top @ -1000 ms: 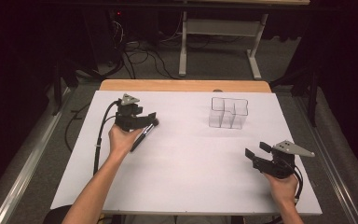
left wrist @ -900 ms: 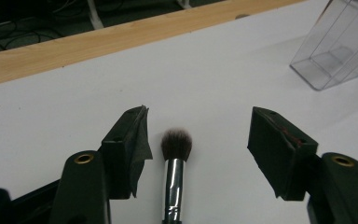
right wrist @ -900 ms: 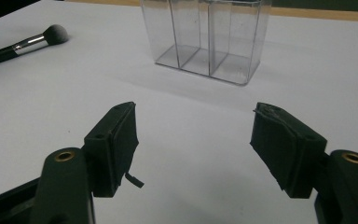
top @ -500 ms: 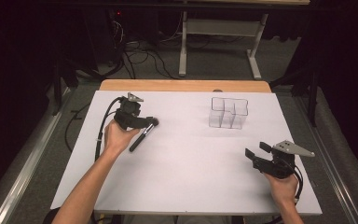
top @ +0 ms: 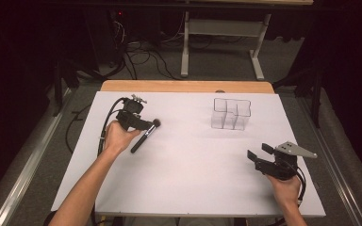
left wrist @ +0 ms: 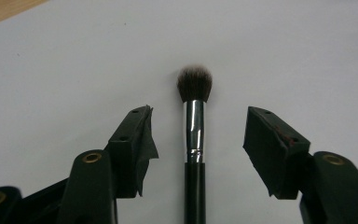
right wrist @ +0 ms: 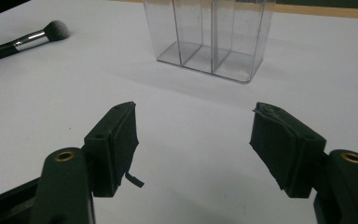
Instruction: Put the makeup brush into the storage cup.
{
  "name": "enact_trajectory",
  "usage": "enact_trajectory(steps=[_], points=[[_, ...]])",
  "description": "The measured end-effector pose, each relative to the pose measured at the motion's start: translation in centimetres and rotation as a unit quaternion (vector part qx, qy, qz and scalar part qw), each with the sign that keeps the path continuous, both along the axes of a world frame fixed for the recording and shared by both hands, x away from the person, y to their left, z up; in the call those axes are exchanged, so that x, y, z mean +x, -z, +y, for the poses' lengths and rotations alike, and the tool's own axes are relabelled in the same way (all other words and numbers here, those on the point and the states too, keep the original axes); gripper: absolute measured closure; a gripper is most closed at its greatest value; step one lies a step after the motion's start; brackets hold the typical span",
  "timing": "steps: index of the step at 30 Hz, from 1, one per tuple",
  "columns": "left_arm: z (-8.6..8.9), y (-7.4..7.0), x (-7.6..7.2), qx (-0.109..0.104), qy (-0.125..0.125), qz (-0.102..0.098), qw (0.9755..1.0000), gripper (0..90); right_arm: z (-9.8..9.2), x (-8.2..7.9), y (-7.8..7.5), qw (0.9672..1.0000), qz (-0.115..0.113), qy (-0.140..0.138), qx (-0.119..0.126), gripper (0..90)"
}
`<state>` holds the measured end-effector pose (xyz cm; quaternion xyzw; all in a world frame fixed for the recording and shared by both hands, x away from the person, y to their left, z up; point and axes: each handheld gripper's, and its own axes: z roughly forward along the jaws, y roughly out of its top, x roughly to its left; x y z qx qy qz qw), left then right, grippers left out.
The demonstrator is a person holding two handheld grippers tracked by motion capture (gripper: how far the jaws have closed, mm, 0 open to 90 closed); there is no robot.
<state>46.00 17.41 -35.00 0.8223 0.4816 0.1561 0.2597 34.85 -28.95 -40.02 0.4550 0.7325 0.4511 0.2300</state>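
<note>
A black-handled makeup brush (top: 143, 136) with a silver ferrule and dark bristles lies on the white table (top: 193, 183) at the left. My left gripper (top: 139, 123) hovers over its handle end. In the left gripper view the brush (left wrist: 195, 135) lies between the wide-apart jaws of that gripper (left wrist: 199, 119), which is open and touches neither side. My right gripper (top: 259, 151) rests near the front right, open and holding nothing. In the right gripper view its jaws (right wrist: 193, 112) point at a clear plastic organizer (right wrist: 212, 37), with the brush (right wrist: 28, 39) far left.
The clear organizer (top: 231, 114), divided into compartments, stands upright at the back right of the table. A wooden strip (top: 184, 86) runs along the far edge. Cables and a metal stand leg (top: 185, 47) are on the floor beyond.
The left forearm has swung a little to the left while the left gripper stays over the brush. The brush, the organizer and the right gripper have not moved.
</note>
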Motion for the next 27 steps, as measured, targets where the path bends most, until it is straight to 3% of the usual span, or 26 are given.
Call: enact_trajectory(steps=[6, 21, 27], points=[[-0.2, 0.3, 0.3, 0.014, 0.001, 0.024, 0.9996, 43.4, 0.0, 0.0, 0.0, 1.0000, 0.001, 0.002, 0.002, 33.4], [0.2, 1.1, 1.0, 0.035, -0.006, 0.050, 0.9981, 43.8, 0.0, -0.1, -0.1, 0.9999, -0.006, 0.010, -0.004, 33.2], [-0.1, 1.5, 1.3, 0.045, -0.007, 0.070, 0.9965, 44.6, -0.2, -0.1, -0.1, 0.9998, -0.008, 0.016, -0.003, 33.3]])
